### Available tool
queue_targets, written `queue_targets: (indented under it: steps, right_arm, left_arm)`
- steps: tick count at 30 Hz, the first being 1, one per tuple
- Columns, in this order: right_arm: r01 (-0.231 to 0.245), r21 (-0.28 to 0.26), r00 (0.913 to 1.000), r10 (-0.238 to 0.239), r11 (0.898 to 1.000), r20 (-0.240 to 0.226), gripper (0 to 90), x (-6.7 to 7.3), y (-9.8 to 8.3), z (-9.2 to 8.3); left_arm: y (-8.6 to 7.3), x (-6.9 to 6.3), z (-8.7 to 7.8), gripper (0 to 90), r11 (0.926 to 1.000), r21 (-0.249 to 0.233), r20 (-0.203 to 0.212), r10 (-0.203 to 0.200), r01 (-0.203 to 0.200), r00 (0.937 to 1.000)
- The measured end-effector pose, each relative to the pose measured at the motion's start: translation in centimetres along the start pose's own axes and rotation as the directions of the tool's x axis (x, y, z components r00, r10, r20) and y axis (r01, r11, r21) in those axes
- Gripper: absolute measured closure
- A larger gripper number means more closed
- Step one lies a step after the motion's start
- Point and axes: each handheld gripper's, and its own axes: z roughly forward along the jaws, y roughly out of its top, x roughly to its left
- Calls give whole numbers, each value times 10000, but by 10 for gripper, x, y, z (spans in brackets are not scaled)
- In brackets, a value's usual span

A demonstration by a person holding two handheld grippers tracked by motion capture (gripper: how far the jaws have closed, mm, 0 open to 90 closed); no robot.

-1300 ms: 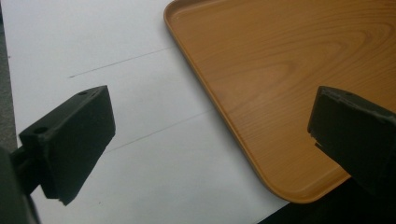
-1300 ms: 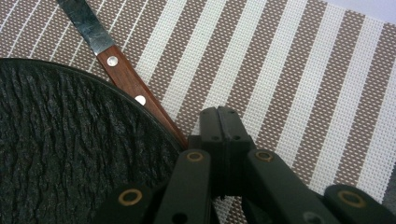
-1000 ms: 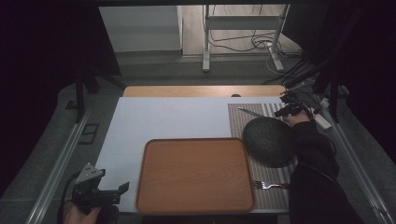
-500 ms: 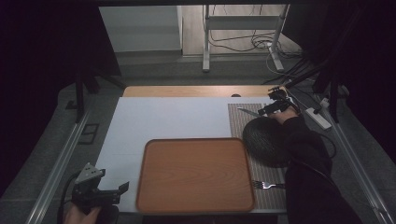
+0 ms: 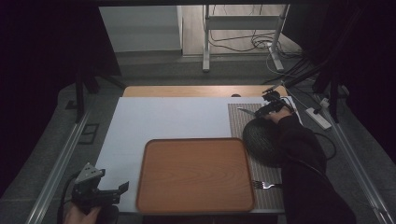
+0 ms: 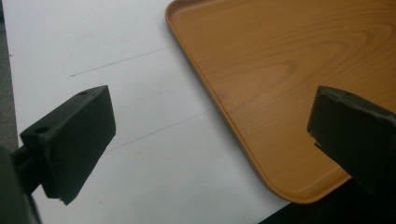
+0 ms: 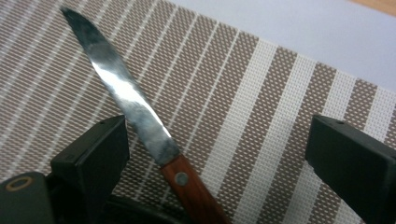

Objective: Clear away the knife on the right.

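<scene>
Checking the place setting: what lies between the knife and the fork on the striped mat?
In the high view, a dark round bowl sits on the mat between the knife and the fork.

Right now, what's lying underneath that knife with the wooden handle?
The knife lies flat on a striped woven placemat, which sits on the white table surface. The handle's lower end runs out of the right gripper view, so what's beneath it there can't be seen.

Right hand-held gripper — farther left now, jaws wide apart over the knife on the striped mat.
</scene>
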Motion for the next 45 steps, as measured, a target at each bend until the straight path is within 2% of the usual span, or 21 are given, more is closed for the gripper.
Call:
queue_targets:
  steps: [6, 7, 10, 11, 13, 17, 18, 19, 20, 22, 25, 28, 29, 32, 33, 38, 45]
  right_arm:
    - [-13, 22, 10000, 13, 10000, 38, 91, -6, -2, 3]
    - [32, -10, 10000, -32, 10000, 34, 146, -9, -3, 1]
    - [12, -69, 10000, -12, 10000, -37, 179, -11, -5, -1]
    - [99, -72, 9999, -99, 9999, -113, 232, -14, -6, -3]
    - [159, -63, 9998, -160, 9999, -99, 263, -15, -6, -4]
    - [408, -107, 9988, -411, 9991, -279, 447, -17, -8, -9]
    - [492, -96, 9983, -495, 9987, -314, 527, -18, -9, -10]
    - [656, -74, 9970, -658, 9978, -398, 663, -19, -10, -12]
    - [656, -74, 9970, -658, 9978, -398, 663, -19, -10, -12]
    - [697, -52, 9962, -699, 9976, -520, 768, -20, -12, -14]
    - [626, -100, 9962, -630, 9980, -600, 773, -21, -12, -14]
    - [1039, -55, 9935, -1040, 9946, -455, 775, -19, -11, -14]
    - [1577, -4, 9873, -1577, 9875, 185, 776, -16, -11, -15]
    - [1689, 16, 9852, -1689, 9856, 295, 776, -18, -12, -16]
    - [1789, 3, 9823, -1787, 9839, 561, 776, -20, -13, -18]
    - [1727, 85, 9823, -1728, 9849, 722, 776, -27, -16, -24]
    - [1289, -189, 9905, -1278, 9915, 504, 776, -38, -21, -45]
  left_arm:
    - [0, 0, 0, 18, 10000, 5, -11, 4, -4, 10000]
    - [0, 0, 0, 18, 10000, 5, -12, 3, -3, 10000]
    - [0, 0, 0, 18, 10000, 1, -1, 0, 0, 10000]
    - [0, 0, 0, 18, 10000, 3, -13, 6, -6, 10000]
    - [0, 0, 0, 18, 10000, 2, -7, 3, -3, 10000]
    - [0, 0, 0, 18, 10000, 5, -10, 12, -12, 10000]
    - [0, 0, 0, 18, 10000, 5, -11, 11, -11, 10000]
    - [0, 0, 0, 18, 10000, 8, -11, 17, -17, 10000]
    - [0, 0, 0, 18, 10000, 7, -20, 23, -23, 10000]
    - [0, 0, 0, 18, 10000, 10, -24, 33, -33, 10000]
    - [0, 0, 0, 19, 10000, 12, -27, 34, -34, 10000]
    - [0, 0, 0, 19, 10000, 11, -26, 30, -30, 10000]
    - [0, -1, 0, 19, 10000, 10, -26, 35, -35, 10000]
    - [0, 0, 0, 19, 10000, 4, -24, 28, -28, 10000]
    - [0, 0, 0, 18, 10000, 4, -24, 28, -28, 10000]
    - [0, 0, 0, 19, 10000, 3, -17, 30, -30, 10000]
    - [0, 0, 0, 19, 10000, 4, -23, 11, -11, 10000]
